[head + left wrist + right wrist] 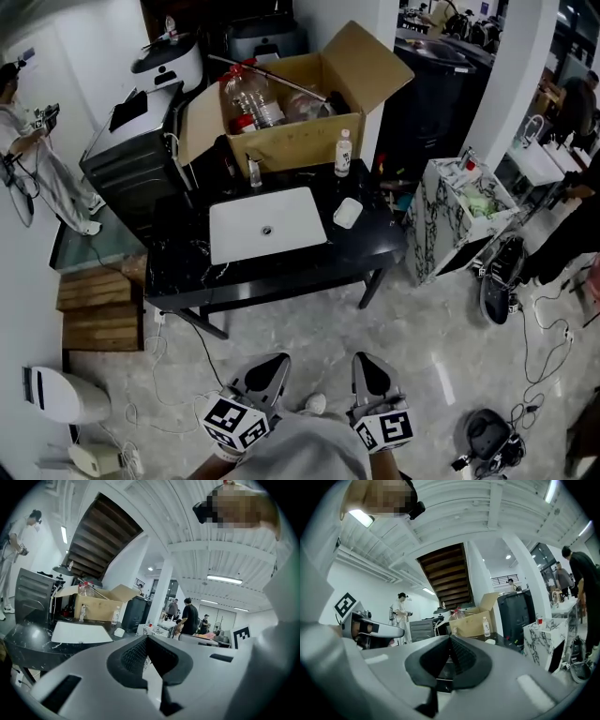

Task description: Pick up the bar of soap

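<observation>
Nothing of the pick-up is done yet. On the glossy black table (pixel 281 272) you have, from the left, the white rectangular sink basin (pixel 234 234) and then, at its 3 o'clock and just beside its rim, the white rounded bar of soap (pixel 347 213). The soap lies flat and untouched. The small clear plastic bottle (pixel 343 153) stands at its 12 o'clock, in front of the open brown cardboard box (pixel 291 141).

Both of your tools are well apart from the table, low in the head view, with bare floor between them and the table's near edge. From there the soap sits at about 12 o'clock, a shade toward 1 for the left tool. I judge that the whole job is ahead of you: close the gap, spread one pair of jaws, straddle the bar and lift.

Your grey left gripper (pixel 272 362) has its jaws pressed together, the ribbed black pads meeting at the tip with nothing between them. Your grey right gripper (pixel 365 362) is the same, its jaws fully closed and empty. Neither touches anything. The right one looks nearer in line with the soap, so you'd likely open that one before you reach the bar
</observation>
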`<state>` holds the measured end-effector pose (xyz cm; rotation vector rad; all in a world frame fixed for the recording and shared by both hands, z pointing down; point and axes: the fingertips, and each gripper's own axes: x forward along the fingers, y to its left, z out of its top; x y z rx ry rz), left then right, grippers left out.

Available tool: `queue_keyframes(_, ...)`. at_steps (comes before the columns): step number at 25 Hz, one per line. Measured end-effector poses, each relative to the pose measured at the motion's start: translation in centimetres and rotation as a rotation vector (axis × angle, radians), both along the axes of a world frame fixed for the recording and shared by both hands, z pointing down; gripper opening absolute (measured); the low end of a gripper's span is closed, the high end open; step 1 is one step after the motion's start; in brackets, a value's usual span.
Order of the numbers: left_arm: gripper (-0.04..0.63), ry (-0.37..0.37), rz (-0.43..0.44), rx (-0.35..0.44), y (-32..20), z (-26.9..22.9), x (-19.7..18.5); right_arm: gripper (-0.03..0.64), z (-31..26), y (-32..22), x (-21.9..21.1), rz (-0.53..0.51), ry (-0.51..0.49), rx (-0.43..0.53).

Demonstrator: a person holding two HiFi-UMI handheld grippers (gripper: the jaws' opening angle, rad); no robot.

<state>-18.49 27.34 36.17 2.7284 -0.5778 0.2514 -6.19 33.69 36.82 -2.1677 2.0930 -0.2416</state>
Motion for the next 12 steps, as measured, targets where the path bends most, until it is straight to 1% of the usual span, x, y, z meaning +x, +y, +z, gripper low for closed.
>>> queue_keyframes(3,0.006,-0.025,-0.012,0.002,-0.2,0.1,1.3,0.009,0.3,-0.6,1.8,-0.014,-0.024,0.004)
queue_keyframes(6,0.006,-0.041,-0.028,-0.004,-0.7,0.3,2.2,0.011,0.5,-0.8,3.1,-0.005,-0.015,-0.002)
queue_keyframes(8,0.006,-0.048,-0.035,-0.012,-1.0,0.6,2.6,0.011,0.8,-0.9,3.7,0.001,-0.028,-0.005)
queue_keyframes(12,0.006,-0.067,-0.013,-0.034,-1.5,1.8,4.5,0.011,1.2,-1.5,4.9,0.01,-0.042,-0.007)
